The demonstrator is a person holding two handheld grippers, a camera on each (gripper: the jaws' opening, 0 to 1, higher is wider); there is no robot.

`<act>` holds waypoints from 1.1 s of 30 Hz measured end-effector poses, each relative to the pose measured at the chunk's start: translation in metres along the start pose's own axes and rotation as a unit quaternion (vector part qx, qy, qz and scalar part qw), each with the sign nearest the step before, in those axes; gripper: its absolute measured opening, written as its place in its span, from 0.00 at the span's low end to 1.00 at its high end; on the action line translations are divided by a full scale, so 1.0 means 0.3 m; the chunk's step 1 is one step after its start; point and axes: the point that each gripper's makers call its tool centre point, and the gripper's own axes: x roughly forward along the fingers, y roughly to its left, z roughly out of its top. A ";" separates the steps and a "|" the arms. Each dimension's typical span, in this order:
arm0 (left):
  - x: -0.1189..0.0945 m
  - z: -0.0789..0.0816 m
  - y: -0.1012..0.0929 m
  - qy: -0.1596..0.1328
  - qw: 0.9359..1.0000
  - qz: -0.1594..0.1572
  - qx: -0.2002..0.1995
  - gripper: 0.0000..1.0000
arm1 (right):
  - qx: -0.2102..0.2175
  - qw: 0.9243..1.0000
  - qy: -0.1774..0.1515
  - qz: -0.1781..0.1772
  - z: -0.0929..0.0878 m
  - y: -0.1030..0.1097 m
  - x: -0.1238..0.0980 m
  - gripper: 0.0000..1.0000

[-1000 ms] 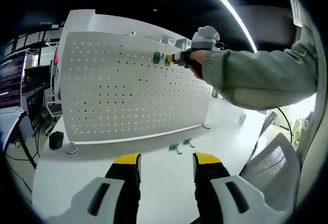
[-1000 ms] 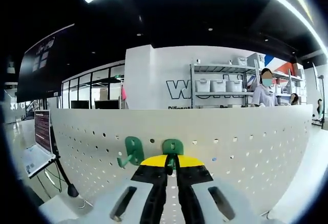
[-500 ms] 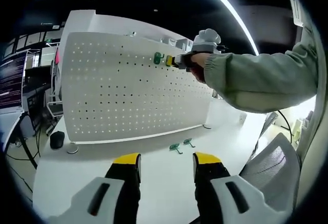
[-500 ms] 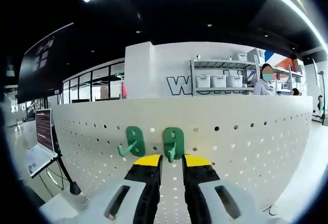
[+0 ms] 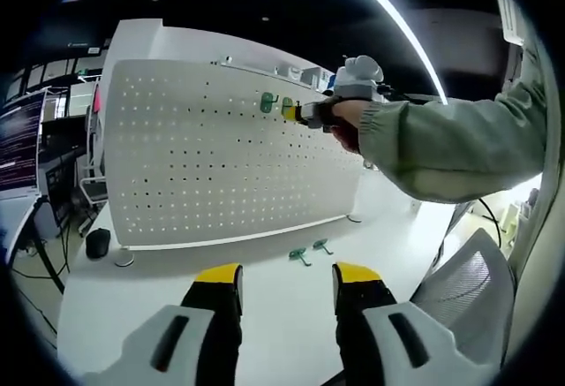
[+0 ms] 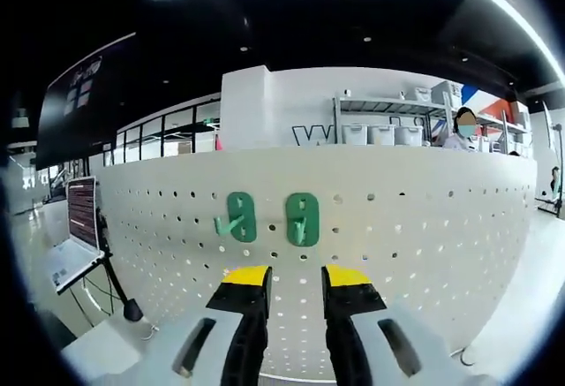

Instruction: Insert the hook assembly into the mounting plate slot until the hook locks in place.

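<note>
I judge the insertion step done for this hook: in the right gripper view my right claw (image 6: 294, 276) stands with its yellow-tipped jaws parted and nothing between them, just below the green hook (image 6: 302, 219) that now sits on the white pegboard (image 6: 441, 227). The hook hangs by itself, upright, near the board's top edge, with a second green hook (image 6: 238, 217) just beside it at the same height. Both are flat oval plates in green plastic with a small prong jutting out in front. Whether the right-hand one is truly locked I cannot tell from here; it looks seated flush and straight.

In the left gripper view my left claw (image 5: 286, 282) is also spread wide and empty, hovering over the white tabletop (image 5: 132, 298) well away from the board. Two spare hooks (image 5: 309, 251) lie on that tabletop near the foot of the pegboard, toward its right end.

The next move, as I read it, calls for drawing my right claw clear of the board without brushing the hung hook, then lowering it toward the spare pair and lining the jaws across one plate for a pinch. The hooks look light and slippery, so a grip square on the plate seems wise.
</note>
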 end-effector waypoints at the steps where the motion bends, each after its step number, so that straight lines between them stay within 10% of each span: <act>1: -0.001 0.000 -0.004 0.000 1.000 -0.001 0.001 0.42 | 0.000 1.000 0.003 0.001 -0.010 -0.003 -0.009 0.22; 33: -0.037 -0.006 -0.090 0.006 1.000 -0.006 0.015 0.42 | -0.005 0.997 0.075 0.020 -0.285 -0.045 -0.244 0.30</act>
